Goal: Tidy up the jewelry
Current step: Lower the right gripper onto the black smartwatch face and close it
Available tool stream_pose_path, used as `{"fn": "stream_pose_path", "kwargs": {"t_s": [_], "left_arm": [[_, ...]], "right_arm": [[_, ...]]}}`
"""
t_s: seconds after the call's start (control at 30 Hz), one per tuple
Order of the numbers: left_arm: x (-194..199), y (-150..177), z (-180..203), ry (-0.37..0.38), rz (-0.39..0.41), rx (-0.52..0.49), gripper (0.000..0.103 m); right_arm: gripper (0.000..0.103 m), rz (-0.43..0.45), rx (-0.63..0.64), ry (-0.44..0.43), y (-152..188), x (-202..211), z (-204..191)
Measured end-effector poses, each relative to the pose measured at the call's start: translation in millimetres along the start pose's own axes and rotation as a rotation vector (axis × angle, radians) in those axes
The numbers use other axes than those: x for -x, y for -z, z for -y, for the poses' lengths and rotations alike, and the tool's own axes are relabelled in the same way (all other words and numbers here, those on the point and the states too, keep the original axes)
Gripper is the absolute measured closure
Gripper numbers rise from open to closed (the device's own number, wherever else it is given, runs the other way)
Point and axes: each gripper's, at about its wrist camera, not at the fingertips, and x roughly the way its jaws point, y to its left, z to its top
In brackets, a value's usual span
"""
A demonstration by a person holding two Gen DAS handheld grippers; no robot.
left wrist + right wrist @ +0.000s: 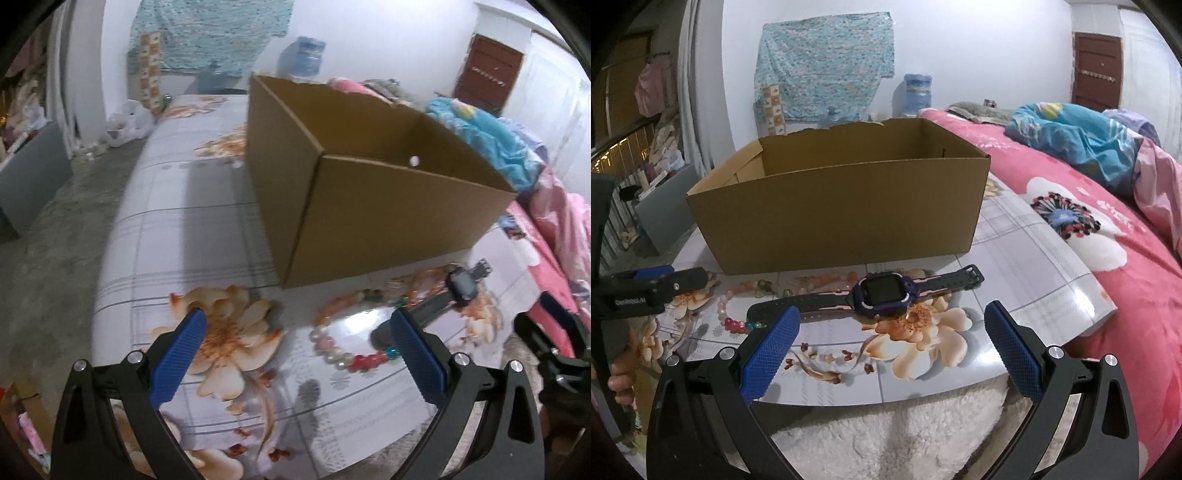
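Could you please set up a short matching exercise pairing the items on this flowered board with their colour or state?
Things:
1. cardboard box
2. watch
3. bead bracelet
4. right tool

Descriptions:
A. dark strap laid flat, blank screen
B. blue pads, spread apart, holding nothing
C. brown, open at the top
D. pink, white and red beads

Pairs: 1-C, 2-A, 3-D, 4-B
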Motion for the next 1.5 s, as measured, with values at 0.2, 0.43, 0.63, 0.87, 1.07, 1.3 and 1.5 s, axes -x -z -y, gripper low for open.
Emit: {"fn": "stream_pose_path", "kwargs": {"t_s": [0.2,0.43,0.63,0.87,1.07,1.3,1.5], "left_arm": [[4,-3,10,0.077,0.005,0.005,0.006],[12,1,20,0.181,0.011,-0.031,0.006],[14,2,39,0.227,0.01,-0.108,0.007],[4,7,58,0.285,-0.054,-0.156,0.033],[-17,5,61,0.302,-0.137,-0.145,0.051],[-36,-3,55,0.272,-0.217,-0.111,0.052],[-48,-1,55,0.268,-0.269,-0.113,0.052]], "right_arm": [[0.007,0.004,-0.019,-0.045,2,2,2],[0.007,-0.011,-0.062,-0.093,3,-2,7],[0.014,-0.015,-0.09,-0.127,4,-4,16],[0.036,-0.031,-0.086,-0.166,-3,-18,22],[0.058,-0.061,-0.053,-0.196,-12,-41,19],[0.065,-0.106,-0.033,-0.211,-8,-57,13],[0.066,-0.115,-0.016,-0.196,-5,-58,11]]}}
